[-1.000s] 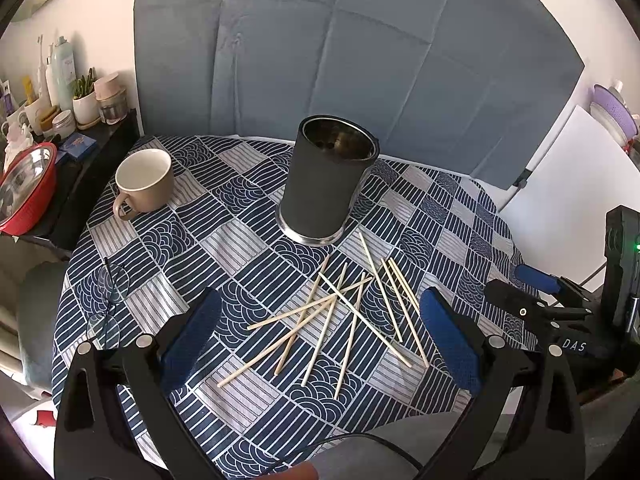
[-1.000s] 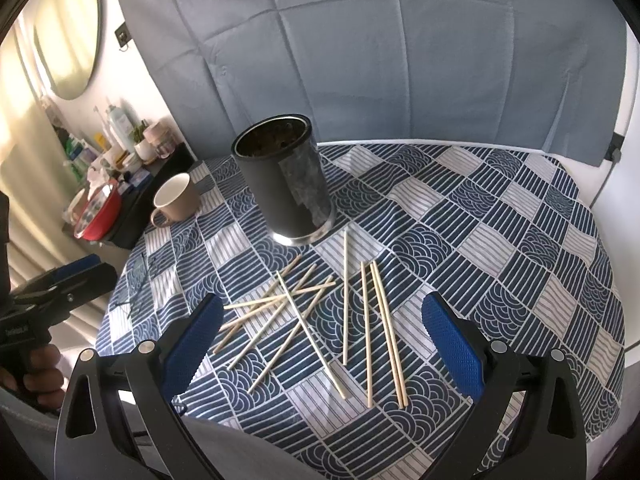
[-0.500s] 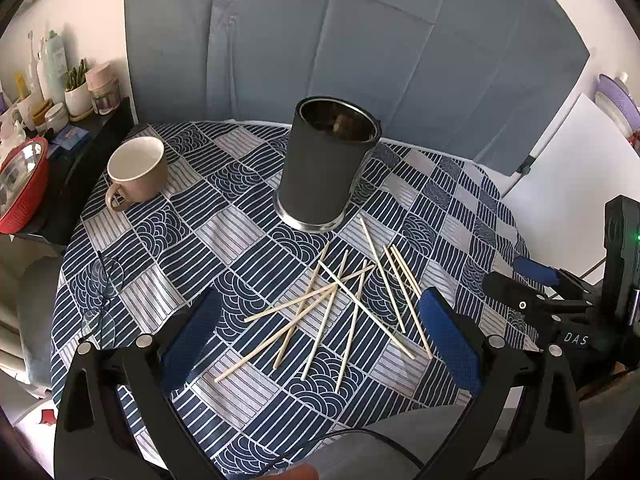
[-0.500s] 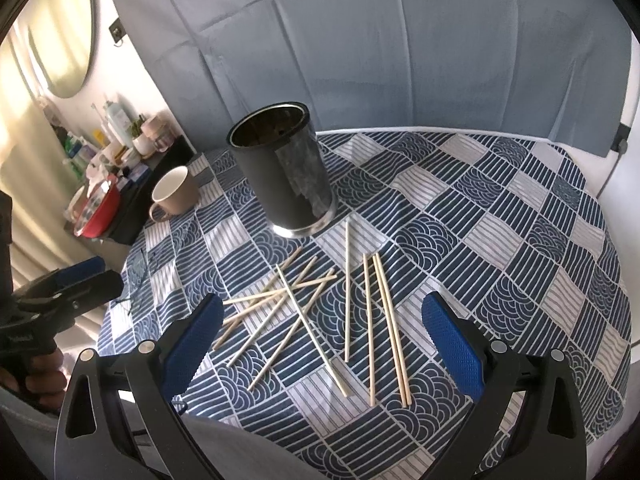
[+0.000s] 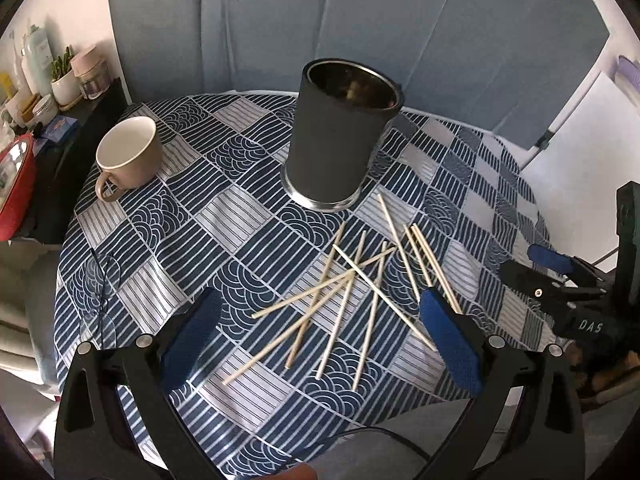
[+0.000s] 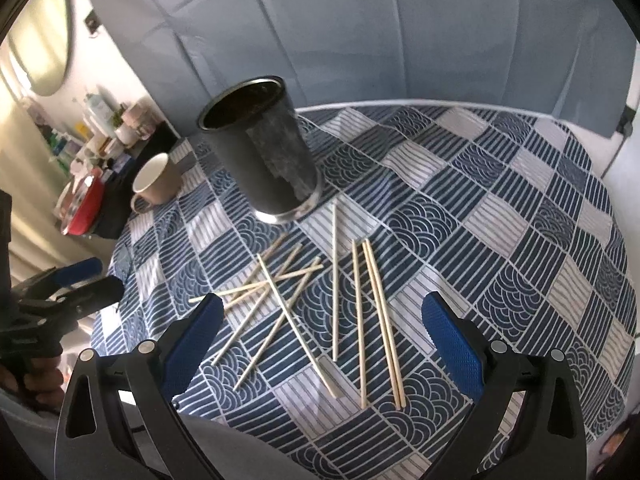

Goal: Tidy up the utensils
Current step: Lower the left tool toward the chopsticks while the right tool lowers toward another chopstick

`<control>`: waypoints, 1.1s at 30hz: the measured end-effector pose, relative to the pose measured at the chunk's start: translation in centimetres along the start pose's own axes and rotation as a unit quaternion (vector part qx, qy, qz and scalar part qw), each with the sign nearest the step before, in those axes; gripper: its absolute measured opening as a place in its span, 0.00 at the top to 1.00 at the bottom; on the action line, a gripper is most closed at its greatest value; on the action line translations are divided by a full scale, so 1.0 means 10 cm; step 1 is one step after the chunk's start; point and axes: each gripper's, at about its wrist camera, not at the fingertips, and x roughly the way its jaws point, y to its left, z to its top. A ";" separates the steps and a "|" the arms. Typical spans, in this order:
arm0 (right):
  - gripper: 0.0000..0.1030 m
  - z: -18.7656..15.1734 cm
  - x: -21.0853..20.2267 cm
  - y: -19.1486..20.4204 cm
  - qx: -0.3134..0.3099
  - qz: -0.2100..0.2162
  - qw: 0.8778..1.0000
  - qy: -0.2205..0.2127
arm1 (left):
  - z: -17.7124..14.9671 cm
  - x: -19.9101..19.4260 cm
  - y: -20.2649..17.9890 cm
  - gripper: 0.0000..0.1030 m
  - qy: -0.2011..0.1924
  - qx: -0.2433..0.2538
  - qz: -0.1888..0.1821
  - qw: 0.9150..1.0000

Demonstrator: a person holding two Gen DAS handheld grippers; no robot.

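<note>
Several pale wooden chopsticks [image 5: 344,292] lie scattered and crossed on the blue patterned tablecloth, in front of a tall dark metal holder [image 5: 340,136] that stands upright. They show in the right wrist view too, the chopsticks [image 6: 320,304] and the holder [image 6: 264,156]. My left gripper [image 5: 320,340] is open and empty, held above the near ends of the chopsticks. My right gripper [image 6: 324,344] is open and empty, also above the chopsticks. Each gripper shows at the edge of the other's view.
A beige mug [image 5: 128,156] stands left of the holder. Glasses [image 5: 100,292] lie near the table's left edge. A dark side shelf with bottles, jars and a red bowl [image 5: 16,184] stands at the left. A white board [image 5: 588,128] leans at the right.
Both grippers have moved forward and a little lower toward the chopsticks and holder. Nothing on the table has moved.
</note>
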 end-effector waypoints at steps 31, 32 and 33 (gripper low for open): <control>0.09 -0.03 1.18 -0.62 -0.049 -0.082 0.986 0.139 | -0.35 1.34 0.33 0.12 0.188 0.089 0.037 0.977; 0.10 -0.02 1.20 -0.62 -0.053 -0.083 0.985 0.140 | -0.36 1.37 0.34 0.14 0.192 0.086 0.037 0.977; 0.16 -0.02 1.22 -0.62 -0.055 -0.083 0.985 0.142 | -0.37 1.39 0.36 0.16 0.193 0.079 0.034 0.978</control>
